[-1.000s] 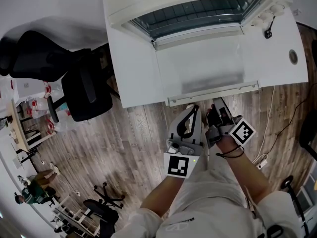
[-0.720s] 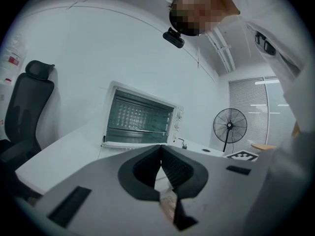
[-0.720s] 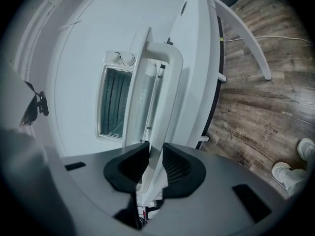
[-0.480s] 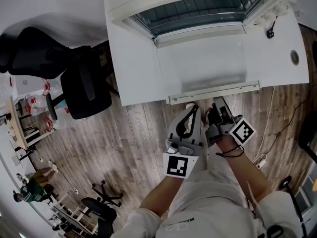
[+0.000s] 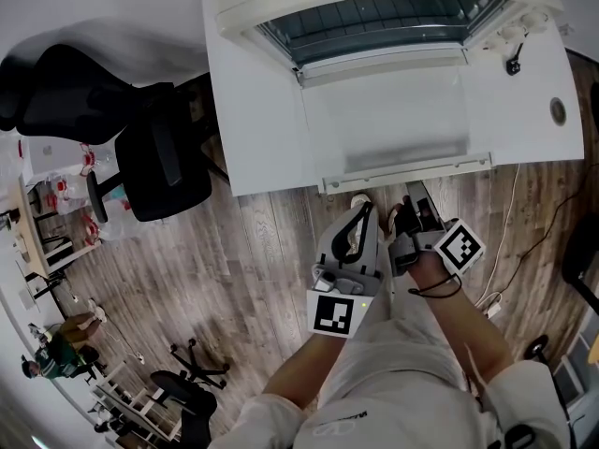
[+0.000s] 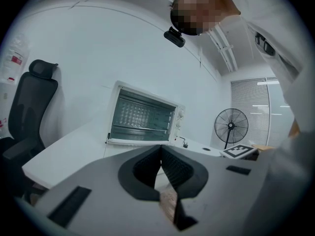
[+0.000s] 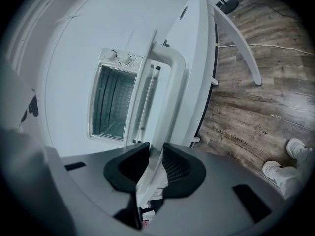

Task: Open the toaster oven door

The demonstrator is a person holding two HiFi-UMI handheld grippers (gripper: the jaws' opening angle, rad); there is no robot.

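Observation:
The white toaster oven (image 5: 374, 17) stands on a white table (image 5: 253, 110). Its glass door (image 5: 388, 120) lies folded down flat toward me, and the wire rack shows in the cavity (image 7: 110, 102). My right gripper (image 5: 412, 204) is at the door's front edge, shut on the white handle bar (image 5: 407, 173). In the right gripper view the handle (image 7: 162, 82) runs between the pads of the right gripper (image 7: 153, 156). Just left of it, off the table edge, my left gripper (image 5: 360, 215) is shut and holds nothing. In the left gripper view its tips (image 6: 161, 156) meet, with the oven (image 6: 142, 117) ahead.
A black office chair (image 5: 159, 166) stands left of the table. On the tabletop at the right are a black plug (image 5: 513, 64) and a cable hole (image 5: 558, 110). On the wooden floor lies a power strip (image 5: 491, 307). A standing fan (image 6: 231, 126) is at the far right.

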